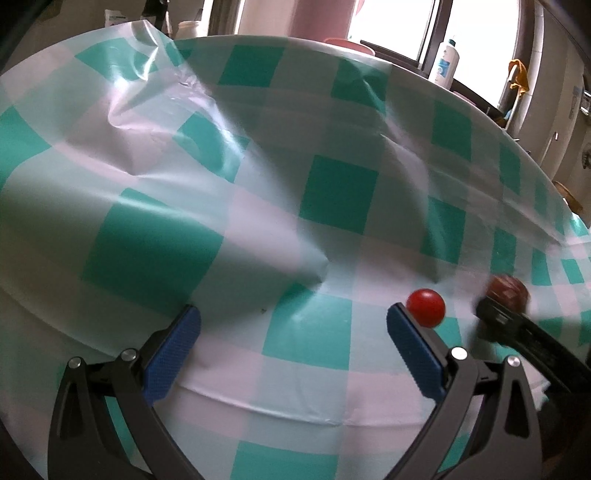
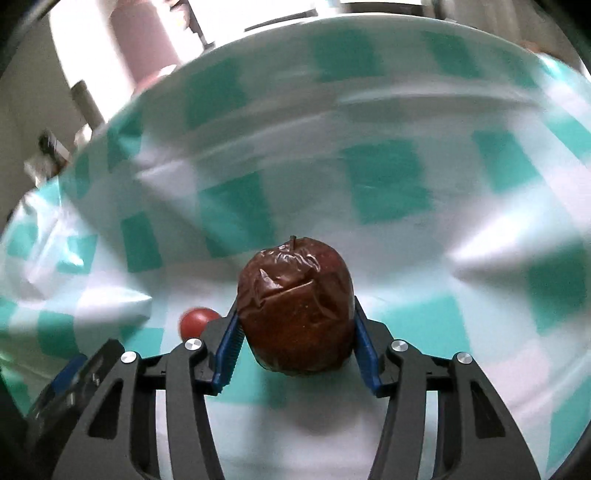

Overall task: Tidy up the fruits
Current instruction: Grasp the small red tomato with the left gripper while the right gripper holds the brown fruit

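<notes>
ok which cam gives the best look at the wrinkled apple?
Right wrist: the wrinkled apple sits centred and sharp between the right claw pads, stem and creased skin clear. Left wrist shows it only as a motion-blurred brown lump at the right edge, past the small red fruit.

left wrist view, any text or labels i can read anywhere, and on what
None can be read in either view.
The white pump bottle by the window has a blue label, too small and blurred to read.
A white package at the top left edge carries dark print, also too small.
The wrinkled apple, the small red tomato and the checked tablecloth bear no writing.
</notes>
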Tool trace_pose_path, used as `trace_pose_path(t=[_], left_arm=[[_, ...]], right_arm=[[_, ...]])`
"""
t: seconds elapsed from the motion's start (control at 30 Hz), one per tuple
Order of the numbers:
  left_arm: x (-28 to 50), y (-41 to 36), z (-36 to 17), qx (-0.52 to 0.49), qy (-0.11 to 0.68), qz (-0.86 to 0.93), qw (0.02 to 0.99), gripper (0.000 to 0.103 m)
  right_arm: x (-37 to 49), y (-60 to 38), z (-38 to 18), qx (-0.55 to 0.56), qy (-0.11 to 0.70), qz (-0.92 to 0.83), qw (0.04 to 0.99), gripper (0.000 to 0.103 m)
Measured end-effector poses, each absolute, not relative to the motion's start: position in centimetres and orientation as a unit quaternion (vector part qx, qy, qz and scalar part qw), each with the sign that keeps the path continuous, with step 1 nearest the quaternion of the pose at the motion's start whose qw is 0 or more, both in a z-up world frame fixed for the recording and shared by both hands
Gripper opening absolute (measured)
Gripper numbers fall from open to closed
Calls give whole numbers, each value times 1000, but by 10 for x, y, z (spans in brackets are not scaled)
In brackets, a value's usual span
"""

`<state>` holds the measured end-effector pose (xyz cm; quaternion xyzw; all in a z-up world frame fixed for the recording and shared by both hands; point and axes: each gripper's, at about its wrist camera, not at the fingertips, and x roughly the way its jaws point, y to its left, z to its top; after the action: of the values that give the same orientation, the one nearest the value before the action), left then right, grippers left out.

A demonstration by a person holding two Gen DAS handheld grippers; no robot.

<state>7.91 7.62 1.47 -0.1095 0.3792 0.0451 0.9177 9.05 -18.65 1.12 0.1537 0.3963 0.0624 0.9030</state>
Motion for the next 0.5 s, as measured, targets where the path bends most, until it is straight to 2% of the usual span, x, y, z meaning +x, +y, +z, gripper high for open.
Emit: trace_pose_path(t=[0.2, 0.43, 0.5], left_arm=[[75, 50, 17, -64, 379, -1, 923, 101], [86, 2, 16, -4, 395, -55, 917, 101], [98, -10, 15, 8, 401, -54, 915, 97]], right_arm=[[54, -241, 3, 222, 371, 39, 901, 53], [56, -263, 1, 276, 346, 21, 897, 53], [54, -268, 2, 288, 346, 23, 893, 53]])
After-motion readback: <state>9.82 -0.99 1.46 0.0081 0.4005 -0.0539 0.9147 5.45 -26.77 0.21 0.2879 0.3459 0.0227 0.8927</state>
